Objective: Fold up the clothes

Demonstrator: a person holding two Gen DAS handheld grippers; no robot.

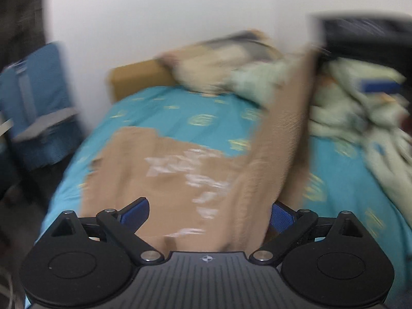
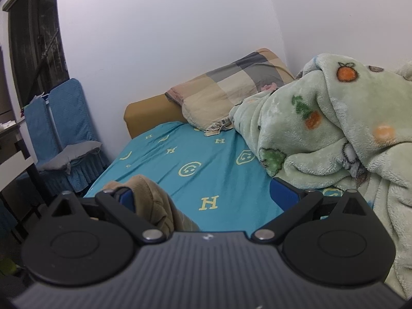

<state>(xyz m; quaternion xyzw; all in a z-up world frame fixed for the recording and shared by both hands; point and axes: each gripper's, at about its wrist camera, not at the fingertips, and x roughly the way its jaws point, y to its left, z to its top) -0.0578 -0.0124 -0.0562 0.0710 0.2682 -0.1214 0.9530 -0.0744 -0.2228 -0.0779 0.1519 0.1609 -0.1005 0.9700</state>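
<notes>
Teal printed bedsheet point(image 2: 206, 159) under ribbed tan garment point(image 1: 164, 180); both tongs point(image 1: 208, 213) point(image 2: 203, 200) spread wide.

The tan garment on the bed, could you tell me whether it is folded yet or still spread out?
Mostly spread, not folded: the tan garment lies flat across the teal sheet, with one strip raised towards the upper right; the blur hides what lifts it.

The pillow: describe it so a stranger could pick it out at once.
Start at the bed with its turquoise sheet. At its far end, against the white wall, the pillow leans on a mustard headboard, beside the green fleece blanket. Only it is checked, in beige, tan and grey squares; the blanket has fruit prints.
</notes>
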